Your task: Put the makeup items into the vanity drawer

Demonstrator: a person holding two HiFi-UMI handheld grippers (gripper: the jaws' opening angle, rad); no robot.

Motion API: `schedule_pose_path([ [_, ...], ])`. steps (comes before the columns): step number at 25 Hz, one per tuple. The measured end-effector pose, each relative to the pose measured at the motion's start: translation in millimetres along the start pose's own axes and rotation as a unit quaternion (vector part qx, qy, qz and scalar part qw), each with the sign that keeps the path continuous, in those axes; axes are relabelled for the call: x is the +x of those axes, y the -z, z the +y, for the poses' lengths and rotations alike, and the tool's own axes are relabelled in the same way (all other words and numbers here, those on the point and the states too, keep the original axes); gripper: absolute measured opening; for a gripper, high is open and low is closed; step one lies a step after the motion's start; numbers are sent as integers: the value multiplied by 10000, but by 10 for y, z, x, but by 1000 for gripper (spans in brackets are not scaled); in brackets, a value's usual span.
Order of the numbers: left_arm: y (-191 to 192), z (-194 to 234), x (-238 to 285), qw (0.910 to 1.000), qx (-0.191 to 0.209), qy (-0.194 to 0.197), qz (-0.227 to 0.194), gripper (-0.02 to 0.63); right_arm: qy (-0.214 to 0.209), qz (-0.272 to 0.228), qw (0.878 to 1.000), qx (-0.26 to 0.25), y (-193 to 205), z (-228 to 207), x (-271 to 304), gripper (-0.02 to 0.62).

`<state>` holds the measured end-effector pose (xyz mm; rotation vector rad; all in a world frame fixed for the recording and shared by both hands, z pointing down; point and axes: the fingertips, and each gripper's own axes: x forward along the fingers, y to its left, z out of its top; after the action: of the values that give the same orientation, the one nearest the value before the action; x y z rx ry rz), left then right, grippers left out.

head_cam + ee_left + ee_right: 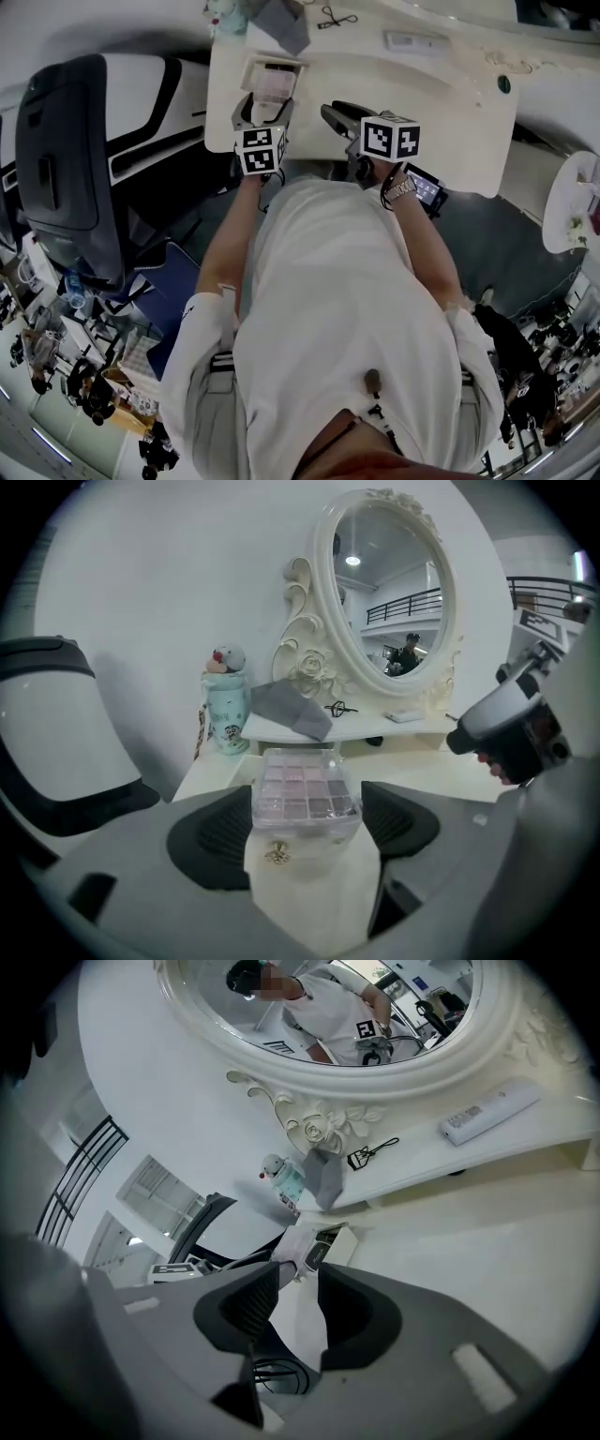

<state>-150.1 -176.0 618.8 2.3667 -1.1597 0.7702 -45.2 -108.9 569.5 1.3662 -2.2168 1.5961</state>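
Keep the clear plastic eyeshadow palette [305, 794], clamped in the left tool [307, 810] at lower centre, level over the open white vanity drawer [314, 885] before lowering; the right tool [298, 1304] gapes empty.

Left claw [307, 806] gap is taken: eyeshadow palette [300, 782] fills it pad to pad. Directly under it is the pulled-out drawer [314, 888] front with gold knob [277, 855]. Ahead, the back shelf [375, 731] carries a grey pouch [292, 710], and the mirror [394, 592] stands behind, so no way through. Chair [56, 742] crowds its left. Right claw [295, 1288] sits near on its right, jaws apart, nothing between. Right of that claw, bare worktop [487, 1241] is wide open.
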Motion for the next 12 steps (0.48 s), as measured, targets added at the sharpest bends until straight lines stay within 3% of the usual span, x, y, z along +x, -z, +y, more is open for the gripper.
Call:
schedule_pose_path([
  [12,106,142,441,9970,168,39,753,370,293,-69,9995,-57,35,-64,-167,117],
])
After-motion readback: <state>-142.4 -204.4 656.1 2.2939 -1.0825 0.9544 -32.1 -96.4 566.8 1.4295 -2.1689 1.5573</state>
